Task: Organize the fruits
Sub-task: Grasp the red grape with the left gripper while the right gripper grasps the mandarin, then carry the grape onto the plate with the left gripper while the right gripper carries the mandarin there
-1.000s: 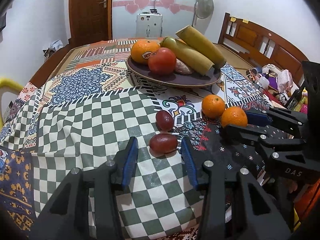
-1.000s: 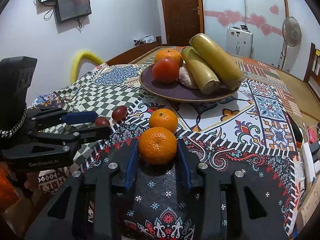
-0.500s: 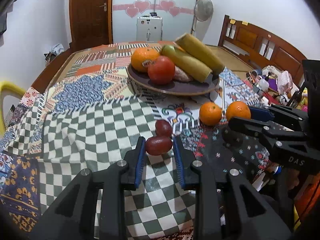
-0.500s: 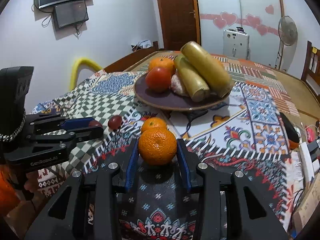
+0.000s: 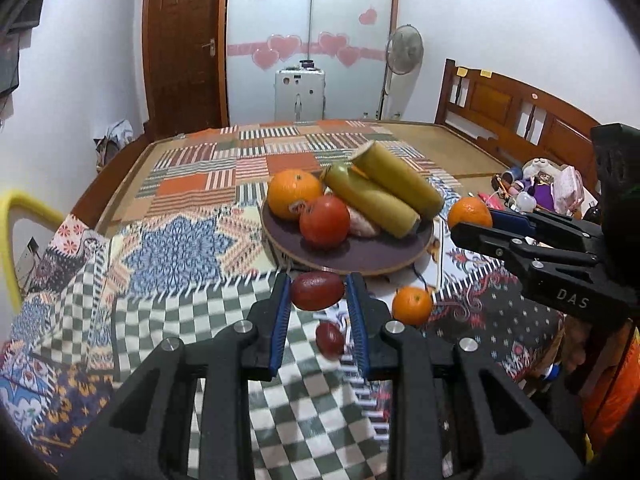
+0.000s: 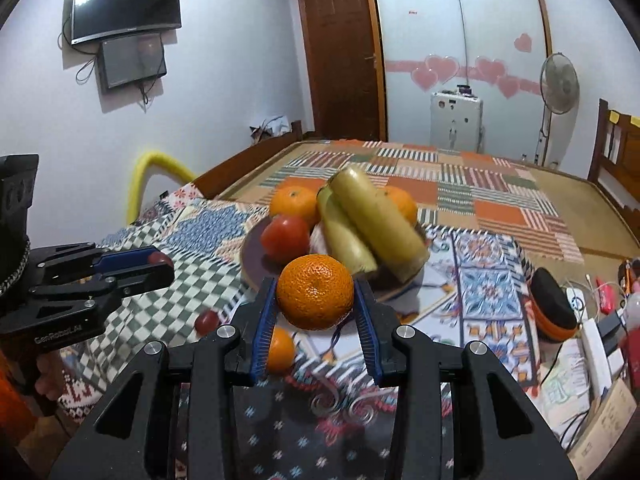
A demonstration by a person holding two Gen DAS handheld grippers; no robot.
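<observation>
Since a second ago both fruits are off the patchwork cloth: the left tool is clamped on a dark-red oval fruit, the right tool on a round orange mandarin, each nearing the brown round plate at twelve o'clock, so placing looks next.

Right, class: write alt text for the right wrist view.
The right gripper holds an orange above the patterned tablecloth, before a plate of fruit. A second orange lies below; the left gripper holds a small red fruit.
</observation>
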